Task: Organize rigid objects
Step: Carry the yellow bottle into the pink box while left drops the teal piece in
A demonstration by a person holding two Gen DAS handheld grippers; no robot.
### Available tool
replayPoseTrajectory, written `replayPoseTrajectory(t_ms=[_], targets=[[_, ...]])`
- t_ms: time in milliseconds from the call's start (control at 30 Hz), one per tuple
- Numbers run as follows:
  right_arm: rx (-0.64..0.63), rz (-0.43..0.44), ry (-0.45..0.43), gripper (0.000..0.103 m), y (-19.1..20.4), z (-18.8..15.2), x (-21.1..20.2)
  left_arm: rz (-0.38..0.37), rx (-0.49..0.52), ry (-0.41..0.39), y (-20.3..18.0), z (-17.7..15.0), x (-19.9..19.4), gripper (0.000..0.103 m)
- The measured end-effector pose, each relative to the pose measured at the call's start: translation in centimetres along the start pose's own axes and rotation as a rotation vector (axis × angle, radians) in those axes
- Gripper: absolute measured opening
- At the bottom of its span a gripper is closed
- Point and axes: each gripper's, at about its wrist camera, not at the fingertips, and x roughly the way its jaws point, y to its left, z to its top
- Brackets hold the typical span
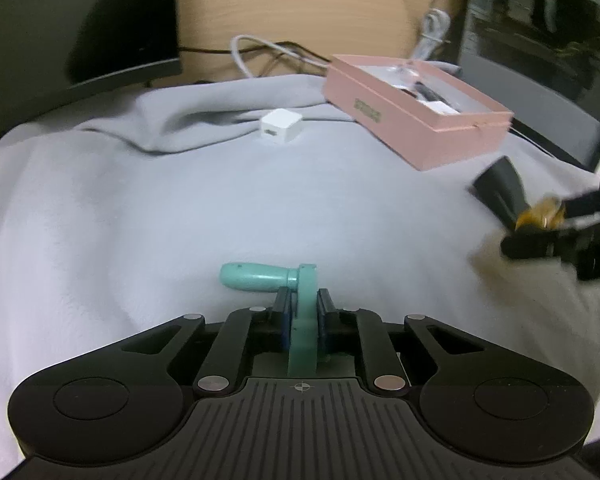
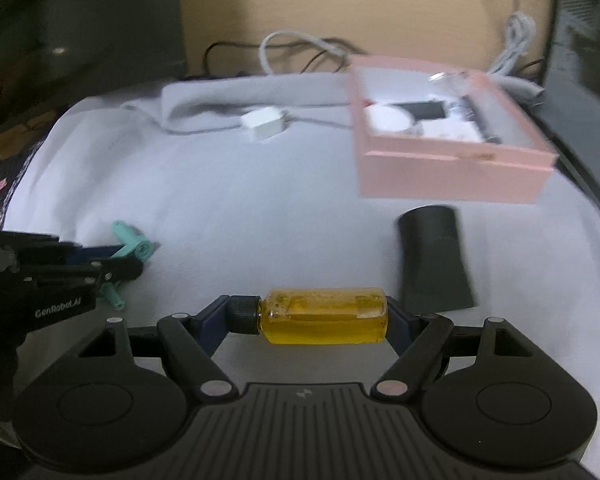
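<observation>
**Both grippers loaded over the grey cloth**

We note the left gripper (image 1: pixel 303 304) with its jaws drawn tight together on a mint-green crank-shaped part (image 1: pixel 300 312). The pads pinch the flat arm of that part; its rounded handle sticks out to the left beyond the fingertips, just over the grey cloth (image 1: pixel 180 208). In the right wrist view the same gripper (image 2: pixel 120 258) enters from the left edge, the green part (image 2: pixel 134 244) visible at its tip.

We record the right gripper (image 2: pixel 320 316) clamped on a small bottle of amber liquid (image 2: pixel 324 316). The bottle lies crosswise between the fingers: the black screw cap presses against the left pad, the flat base against the right pad. From the left wrist camera the right gripper (image 1: pixel 540 220) shows at the right edge, blurred, with the bottle (image 1: pixel 540 214) between its fingers.

A black flared nozzle-like piece (image 2: pixel 434 260) lies on the cloth just beyond the bottle, to the right. Behind it sits an open pink box (image 2: pixel 452 168) holding several white and dark items; we cannot tell them apart. A white cube-shaped charger (image 1: pixel 279 126) rests on the cloth to the left of the box, well apart from both grippers. White cables (image 1: pixel 260 50) trail at the back edge of the cloth.
</observation>
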Motion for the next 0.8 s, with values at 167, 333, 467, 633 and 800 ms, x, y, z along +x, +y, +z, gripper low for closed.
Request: replayPoseTrajectory(t_ms=[167, 333, 467, 633, 800], targets=[[0.043, -0.063, -0.045, 0.078, -2.2, 0.5, -2.5, -0.148, 0.023, 0.019, -1.0, 1.6, -0.5, 0.014], [0.053, -0.134, -0.108, 0.078, -4.6, 0.7, -5.4, -0.252, -0.009, -0.077, -2.0, 7.6, -1.8, 0.014], [0.09, -0.15, -0.105, 0.078, -6.4, 0.6, -6.1, -0.298, 0.028, -0.241, -3.2, 15.5, -2.9, 0.015], [0.116, -0.174, -0.139, 0.078, -7.7, 0.4, -7.2, -0.353, -0.038, -0.307, -5.0, 25.0, 0.2, 0.017], [0.134, -0.217, -0.154, 0.078, -9.2, 0.7, -7.5, -0.231, -0.076, -0.311, -5.9, 26.5, 4.8, 0.017]])
